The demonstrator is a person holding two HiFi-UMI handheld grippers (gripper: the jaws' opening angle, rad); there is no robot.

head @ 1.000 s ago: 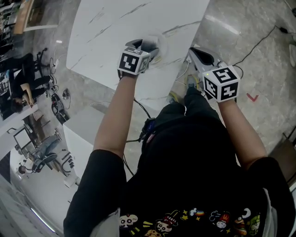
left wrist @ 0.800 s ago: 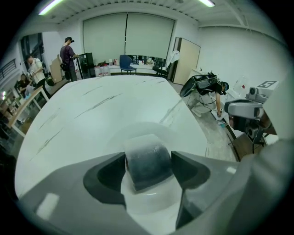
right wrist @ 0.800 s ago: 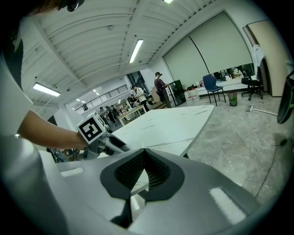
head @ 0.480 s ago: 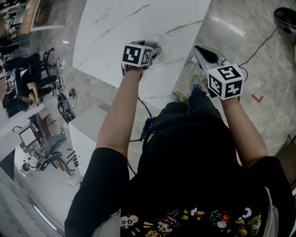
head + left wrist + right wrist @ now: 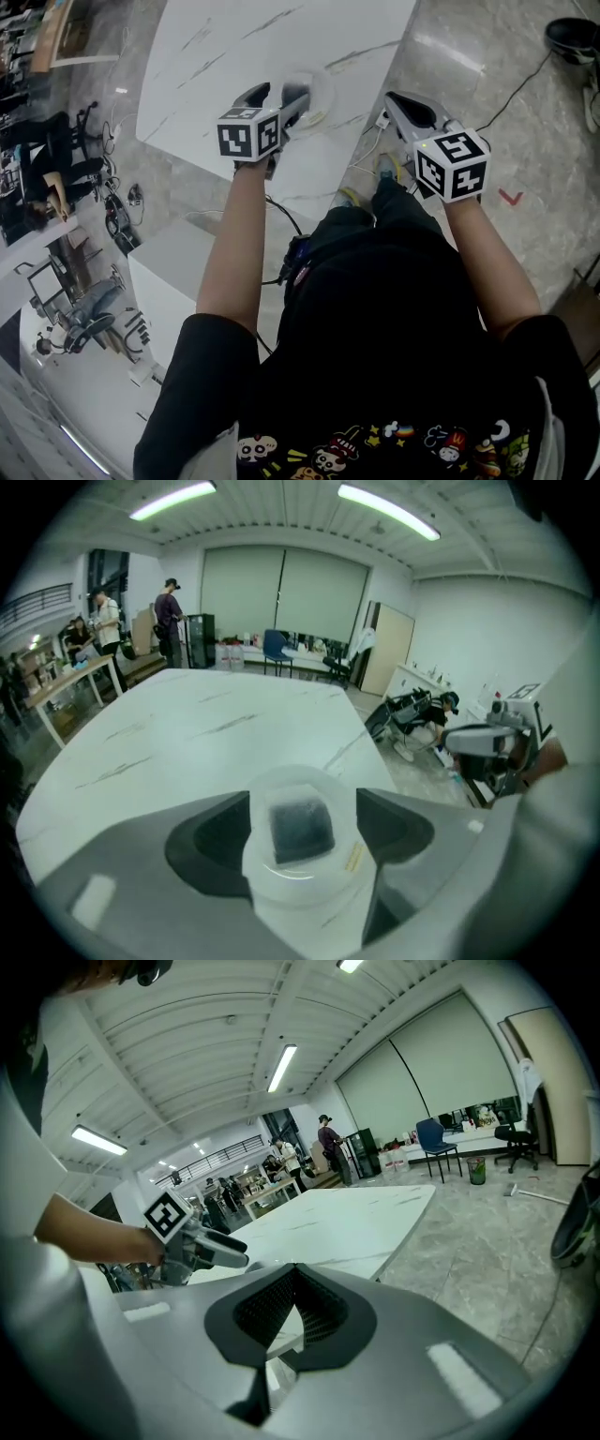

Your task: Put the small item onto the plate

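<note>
well, the left gripper (image 5: 302, 808) has its fingers spread wide, one on each side of the plate (image 5: 281, 885), and nothing is held between them. the small item (image 5: 300, 825), dark and squarish, lies in the middle of that pale round plate, apart from both fingers. whether the fingers touch the plate's rim i cannot tell. the right gripper (image 5: 295, 1283) has its fingers closed together on nothing and hangs off to the side over the floor, away from the tabletop (image 5: 187, 733).

as things lie, the item looks placed, so the risk is in leaving. the plate sits near the tabletop's near edge in the head view. a finger that drifts sideways or dips while backing off would likely catch the rim and push the plate toward that edge or tip the item out. closing the fingers here would likely grip the plate itself and drag it along.
</note>
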